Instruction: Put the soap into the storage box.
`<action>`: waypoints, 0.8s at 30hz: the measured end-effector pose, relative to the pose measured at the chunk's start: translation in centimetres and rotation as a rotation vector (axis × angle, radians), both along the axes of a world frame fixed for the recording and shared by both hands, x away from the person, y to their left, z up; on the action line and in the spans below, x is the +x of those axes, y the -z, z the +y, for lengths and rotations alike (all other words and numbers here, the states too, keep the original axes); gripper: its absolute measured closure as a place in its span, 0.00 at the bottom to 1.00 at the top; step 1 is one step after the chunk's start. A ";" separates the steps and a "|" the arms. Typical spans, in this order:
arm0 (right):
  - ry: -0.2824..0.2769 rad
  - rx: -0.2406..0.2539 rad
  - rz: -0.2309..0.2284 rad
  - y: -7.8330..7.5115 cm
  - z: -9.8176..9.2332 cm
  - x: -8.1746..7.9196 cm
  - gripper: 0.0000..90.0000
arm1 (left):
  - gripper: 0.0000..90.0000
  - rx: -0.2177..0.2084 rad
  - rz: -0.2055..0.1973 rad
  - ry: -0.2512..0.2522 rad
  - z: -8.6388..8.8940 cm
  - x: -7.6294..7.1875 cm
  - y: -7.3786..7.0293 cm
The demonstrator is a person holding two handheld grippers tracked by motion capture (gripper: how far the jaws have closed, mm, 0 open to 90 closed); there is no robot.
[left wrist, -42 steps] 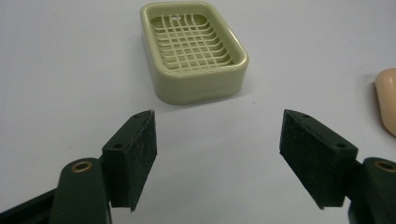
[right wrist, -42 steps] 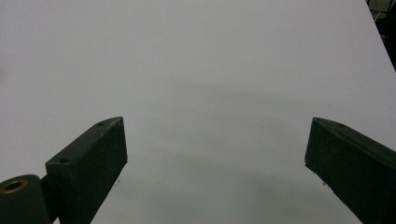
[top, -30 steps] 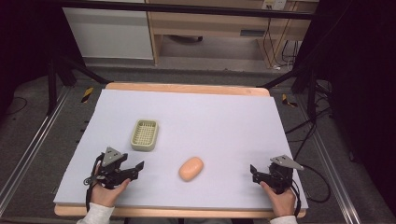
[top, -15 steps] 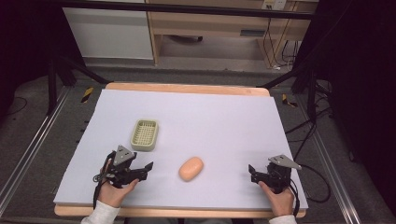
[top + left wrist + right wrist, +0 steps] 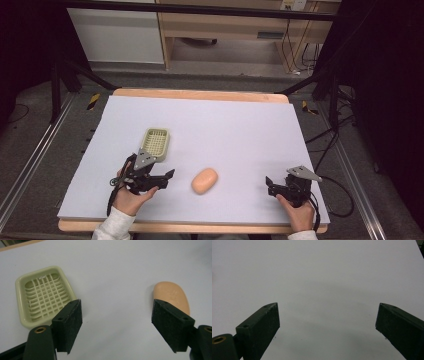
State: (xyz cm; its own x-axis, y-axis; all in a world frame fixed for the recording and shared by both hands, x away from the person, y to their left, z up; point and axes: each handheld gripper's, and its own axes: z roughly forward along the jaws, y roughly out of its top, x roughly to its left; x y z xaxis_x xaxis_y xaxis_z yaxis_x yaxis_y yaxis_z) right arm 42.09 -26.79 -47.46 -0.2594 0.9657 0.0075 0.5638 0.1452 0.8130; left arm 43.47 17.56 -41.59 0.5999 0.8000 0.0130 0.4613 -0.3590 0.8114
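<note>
Left gripper view: left gripper fingers have been opening, empty, soap just beyond.

Table with a white top

Green soap dish at the left, peach soap lying near the front middle.

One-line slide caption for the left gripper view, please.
Open left gripper over the white table, pale green soap dish and peach soap bar ahead.
</note>
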 end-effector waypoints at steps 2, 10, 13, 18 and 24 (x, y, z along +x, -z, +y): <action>-0.001 -0.001 0.001 0.0 0.0 0.0 0.06 | 0.27 0.000 -0.003 0.008 -0.5 0.1 -0.1; -0.003 0.003 -0.001 0.0 0.0 0.0 0.06 | 0.27 -0.002 0.008 0.051 -2.7 0.6 -0.3; -0.005 0.001 0.002 0.0 0.0 0.0 0.06 | 0.27 0.002 0.017 0.065 -3.5 0.7 -0.3; -0.002 0.005 0.002 0.0 0.0 0.0 0.06 | 0.27 0.009 0.025 0.083 -4.4 1.0 -0.4; -0.004 0.005 0.003 0.0 0.0 0.0 0.06 | 0.27 0.016 0.039 0.108 -5.6 1.3 -0.3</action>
State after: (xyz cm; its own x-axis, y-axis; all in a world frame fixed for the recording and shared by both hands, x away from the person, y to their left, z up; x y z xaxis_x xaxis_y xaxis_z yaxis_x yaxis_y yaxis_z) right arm 42.13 -26.81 -47.45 -0.2631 0.9647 0.0130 0.5656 0.1433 0.8121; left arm 44.78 11.96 -41.27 0.6831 0.7303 0.0006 0.4501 -0.4216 0.7872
